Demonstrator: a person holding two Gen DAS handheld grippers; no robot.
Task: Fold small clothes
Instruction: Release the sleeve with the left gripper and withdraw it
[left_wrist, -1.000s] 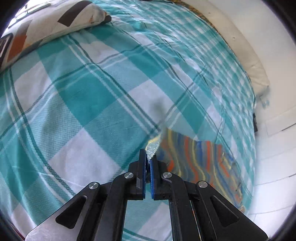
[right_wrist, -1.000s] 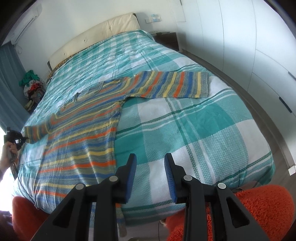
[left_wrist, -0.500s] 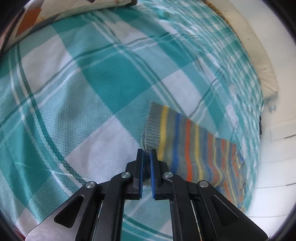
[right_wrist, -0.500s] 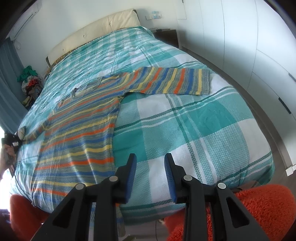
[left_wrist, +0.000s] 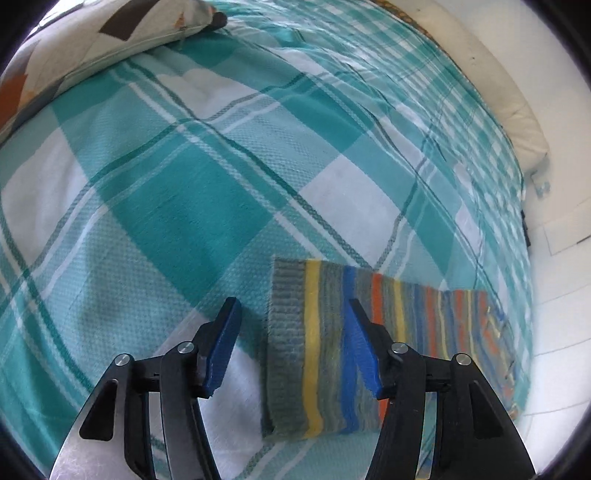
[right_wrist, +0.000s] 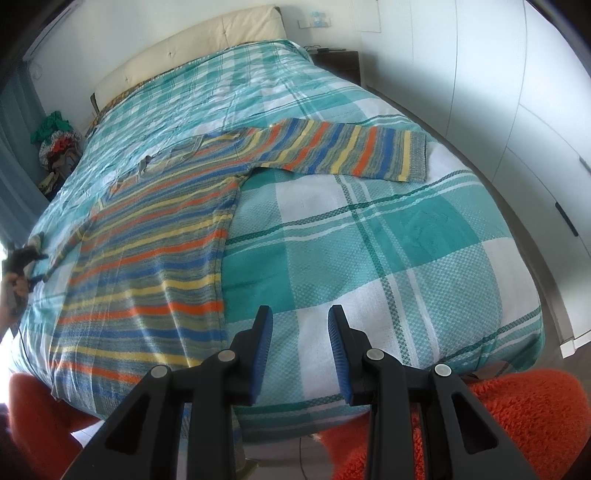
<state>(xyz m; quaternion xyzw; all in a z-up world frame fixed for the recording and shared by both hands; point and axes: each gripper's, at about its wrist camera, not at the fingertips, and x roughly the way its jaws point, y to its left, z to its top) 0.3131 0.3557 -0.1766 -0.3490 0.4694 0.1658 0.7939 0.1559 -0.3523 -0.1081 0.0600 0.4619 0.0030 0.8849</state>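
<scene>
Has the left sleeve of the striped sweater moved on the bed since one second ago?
Yes. The sleeve cuff, pinched and lifted then, now lies flat on the checked bedspread; the left gripper is opening around it.

The sweater's (right_wrist: 147, 258) hem drops over the bed (right_wrist: 369, 258) edge left of the fingers (right_wrist: 263, 343), partly hidden by them.

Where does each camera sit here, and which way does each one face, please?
Left wrist: on the left gripper, angled down at the sweater's left cuff between its opening jaws.
Right wrist: on the open right gripper, facing up the bed toward the headboard; a hand shows far left.
Shared: sweater, bed.
</scene>
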